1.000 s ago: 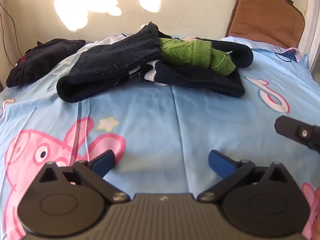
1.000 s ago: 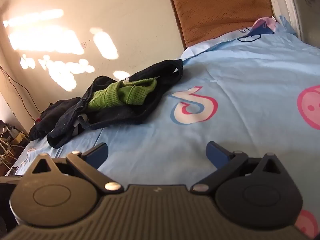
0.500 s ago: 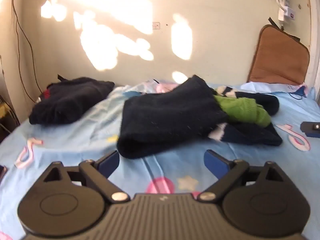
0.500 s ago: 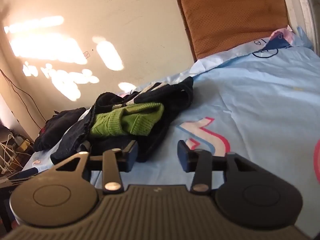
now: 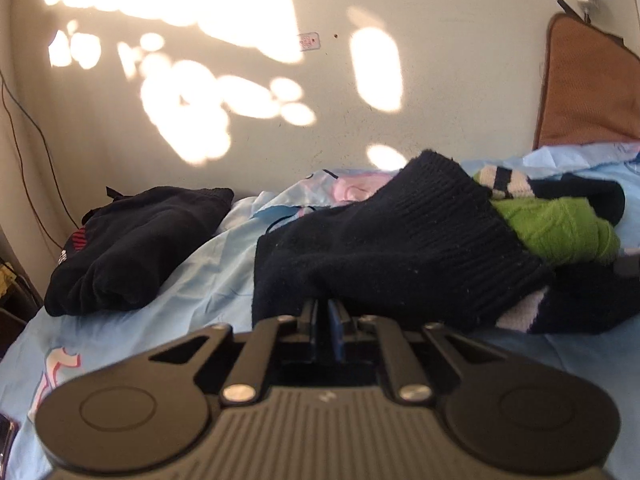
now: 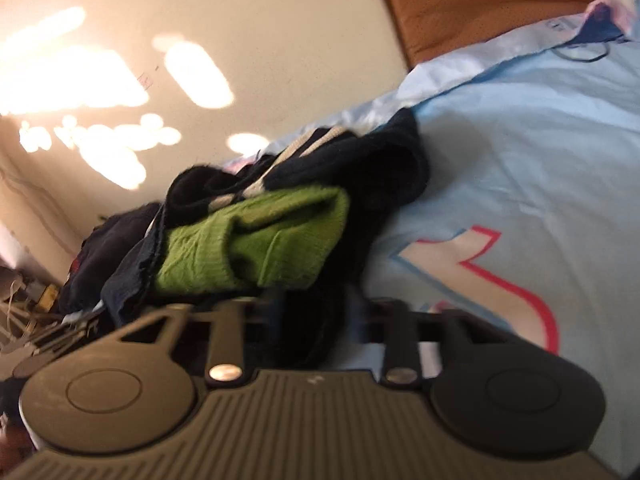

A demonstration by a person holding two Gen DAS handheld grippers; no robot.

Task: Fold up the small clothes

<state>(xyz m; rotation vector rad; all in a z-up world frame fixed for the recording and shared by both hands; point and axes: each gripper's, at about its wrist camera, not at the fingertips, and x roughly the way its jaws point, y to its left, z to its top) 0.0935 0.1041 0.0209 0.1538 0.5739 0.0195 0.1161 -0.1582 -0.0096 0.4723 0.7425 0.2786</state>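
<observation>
Now I'm at the grasping step: left tool (image 5: pixel 326 322) pinches the dark sweater (image 5: pixel 384 252) hem on the bed (image 5: pixel 208 292); right tool (image 6: pixel 316 320) grips its dark edge under the green sleeve (image 6: pixel 256 240). Next I lift and spread it flat.

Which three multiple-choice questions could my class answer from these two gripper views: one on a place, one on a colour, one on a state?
1. Where does the green knit piece lie?
A. On the floor
B. Among dark clothes on the bed
C. Hanging on the wall

2. What is the main colour of the bed sheet?
A. Light blue
B. Red
C. Black

3. How do the jaws of the left gripper stand?
A. Wide open
B. Drawn together
C. Out of view

Answers:
1 B: dark fabric lies over and under it, on the sheet.
2 A: the bare sheet is pale blue with pink prints.
3 B: its fingers stand close together at the near edge of the dark knit garment.
</observation>
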